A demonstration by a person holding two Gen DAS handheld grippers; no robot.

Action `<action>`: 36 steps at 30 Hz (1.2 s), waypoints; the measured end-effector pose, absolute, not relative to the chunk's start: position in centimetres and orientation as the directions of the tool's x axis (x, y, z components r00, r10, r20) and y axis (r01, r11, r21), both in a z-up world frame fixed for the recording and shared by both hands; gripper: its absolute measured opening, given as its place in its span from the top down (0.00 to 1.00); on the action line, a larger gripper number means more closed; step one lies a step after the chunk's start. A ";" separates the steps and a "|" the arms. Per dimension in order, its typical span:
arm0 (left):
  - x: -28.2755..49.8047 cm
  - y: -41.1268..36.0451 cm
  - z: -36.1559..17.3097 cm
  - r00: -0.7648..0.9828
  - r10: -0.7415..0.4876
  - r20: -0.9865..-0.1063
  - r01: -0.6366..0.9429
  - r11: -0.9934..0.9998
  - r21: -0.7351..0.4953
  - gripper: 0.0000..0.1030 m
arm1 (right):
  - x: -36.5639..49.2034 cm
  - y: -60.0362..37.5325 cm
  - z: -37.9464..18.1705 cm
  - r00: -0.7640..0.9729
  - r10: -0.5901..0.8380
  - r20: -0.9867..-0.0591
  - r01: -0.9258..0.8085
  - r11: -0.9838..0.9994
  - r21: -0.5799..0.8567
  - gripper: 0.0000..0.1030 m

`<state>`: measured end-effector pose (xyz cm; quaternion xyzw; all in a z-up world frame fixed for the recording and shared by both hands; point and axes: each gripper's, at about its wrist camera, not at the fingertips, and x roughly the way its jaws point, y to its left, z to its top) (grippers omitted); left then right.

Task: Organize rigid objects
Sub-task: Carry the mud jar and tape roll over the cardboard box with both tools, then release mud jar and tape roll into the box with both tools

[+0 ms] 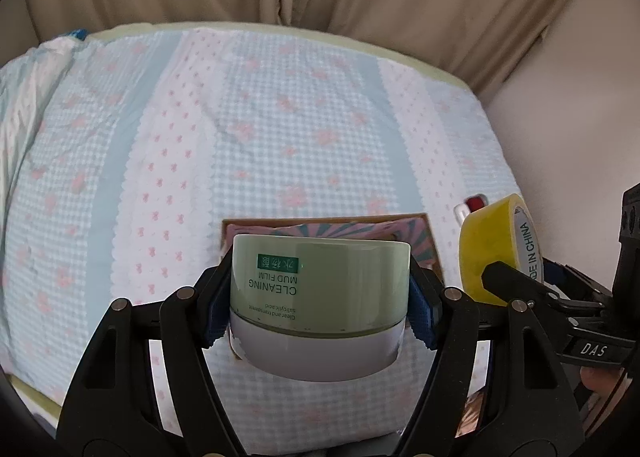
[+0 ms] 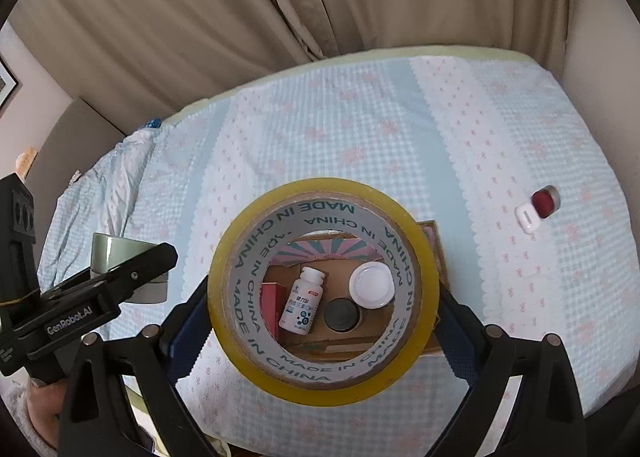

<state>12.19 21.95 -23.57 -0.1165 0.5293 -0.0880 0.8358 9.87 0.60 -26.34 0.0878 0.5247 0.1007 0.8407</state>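
Both tongs loaded above the cardboard box (image 2: 434, 257) on the bed (image 1: 280, 117).

Risk, judged: the tape roll (image 2: 320, 289), pinched across its rim by the right tongs (image 2: 320, 337) directly over the box, could roll out and strike the bottle (image 2: 302, 299) inside; the inverted jar (image 1: 320, 297), clamped by the left tongs (image 1: 320, 305) at the box's near-left edge, could slip on its smooth wall. Two small items (image 2: 538, 209) lie well right of the box.
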 end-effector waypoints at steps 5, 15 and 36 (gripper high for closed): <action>14.1 21.9 -26.5 0.359 -0.275 -0.892 0.057 0.960 -0.273 0.34 | 11.6 0.7 -29.8 0.356 0.237 -0.904 -0.036 0.970 0.240 0.06; 18.3 19.9 -34.2 0.180 -0.262 -0.948 0.093 0.964 -0.248 0.34 | 15.0 -0.3 -37.7 0.167 0.182 -0.969 0.044 0.981 0.192 0.06; 22.9 15.7 -42.2 -0.019 -0.231 -0.973 0.159 0.960 -0.231 0.00 | 15.9 0.9 -43.7 0.137 0.147 -0.980 -0.140 0.982 0.128 0.00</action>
